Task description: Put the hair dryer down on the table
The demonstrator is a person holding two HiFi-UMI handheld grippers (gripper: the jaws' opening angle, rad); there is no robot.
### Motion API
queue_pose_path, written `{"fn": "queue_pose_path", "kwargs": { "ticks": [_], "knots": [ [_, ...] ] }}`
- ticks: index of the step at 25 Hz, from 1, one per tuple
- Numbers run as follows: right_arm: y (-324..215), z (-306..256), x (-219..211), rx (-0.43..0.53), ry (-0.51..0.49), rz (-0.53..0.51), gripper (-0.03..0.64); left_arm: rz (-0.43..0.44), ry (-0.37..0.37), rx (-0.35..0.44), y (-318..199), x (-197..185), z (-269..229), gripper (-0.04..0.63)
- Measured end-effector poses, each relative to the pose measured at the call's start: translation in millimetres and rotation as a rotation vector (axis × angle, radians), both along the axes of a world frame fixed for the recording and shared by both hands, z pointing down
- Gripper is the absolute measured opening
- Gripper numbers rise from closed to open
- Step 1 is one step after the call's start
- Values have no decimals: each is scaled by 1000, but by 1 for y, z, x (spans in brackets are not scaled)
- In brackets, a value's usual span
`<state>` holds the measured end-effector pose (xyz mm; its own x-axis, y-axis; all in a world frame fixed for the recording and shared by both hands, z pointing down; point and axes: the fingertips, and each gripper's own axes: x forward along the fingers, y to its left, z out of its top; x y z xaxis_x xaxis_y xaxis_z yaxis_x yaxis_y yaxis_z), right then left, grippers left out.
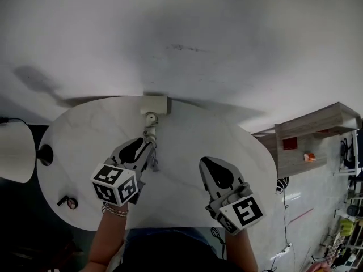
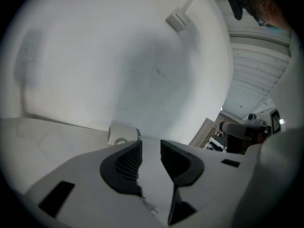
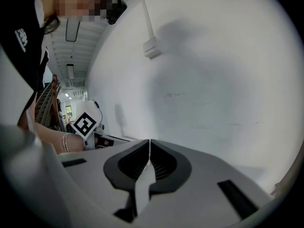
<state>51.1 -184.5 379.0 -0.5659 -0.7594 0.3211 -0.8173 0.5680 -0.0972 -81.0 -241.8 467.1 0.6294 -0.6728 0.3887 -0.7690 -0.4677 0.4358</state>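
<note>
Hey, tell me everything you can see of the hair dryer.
The hair dryer is off-white, plastic-looking, with a short boxy barrel and a round opening on its near side. It sits at the far edge of the round table, against the wall, just ahead of the left gripper. A ribbed stem runs from it toward that gripper; contact cannot be told.

Head view above table (image 1: 187,135); gripper views low, share wall (image 2: 118,56), apparently.

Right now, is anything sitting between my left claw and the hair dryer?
Nothing visible does. The hair dryer sits by the wall at the far edge of the table, just ahead and slightly left of the left claw, with no object between them. The jaws stand apart, gripping nothing.
</note>
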Motion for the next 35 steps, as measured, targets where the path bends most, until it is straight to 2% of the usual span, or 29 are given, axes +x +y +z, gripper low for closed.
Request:
{"fn": "queue_pose_path", "kwargs": {
  "ticks": [3,7,11,19,27,35],
  "knots": [
    [4,-6,-1,20,9,-13,20,-1,35,38,11,-1,-18,109],
    [10,-16,-3,48,-1,-24,20,-13,28,111,22,-3,-37,56],
    [18,-23,-2,61,3,-39,20,-11,20,154,36,-4,-54,31],
    [26,-36,1,99,14,-68,20,-26,7,248,60,-10,-90,17],
    [31,-51,-4,144,6,-106,20,-54,6,306,78,-21,-117,17],
    [32,-68,2,198,9,-91,20,-58,8,352,85,-26,-135,17]
  ]
}}
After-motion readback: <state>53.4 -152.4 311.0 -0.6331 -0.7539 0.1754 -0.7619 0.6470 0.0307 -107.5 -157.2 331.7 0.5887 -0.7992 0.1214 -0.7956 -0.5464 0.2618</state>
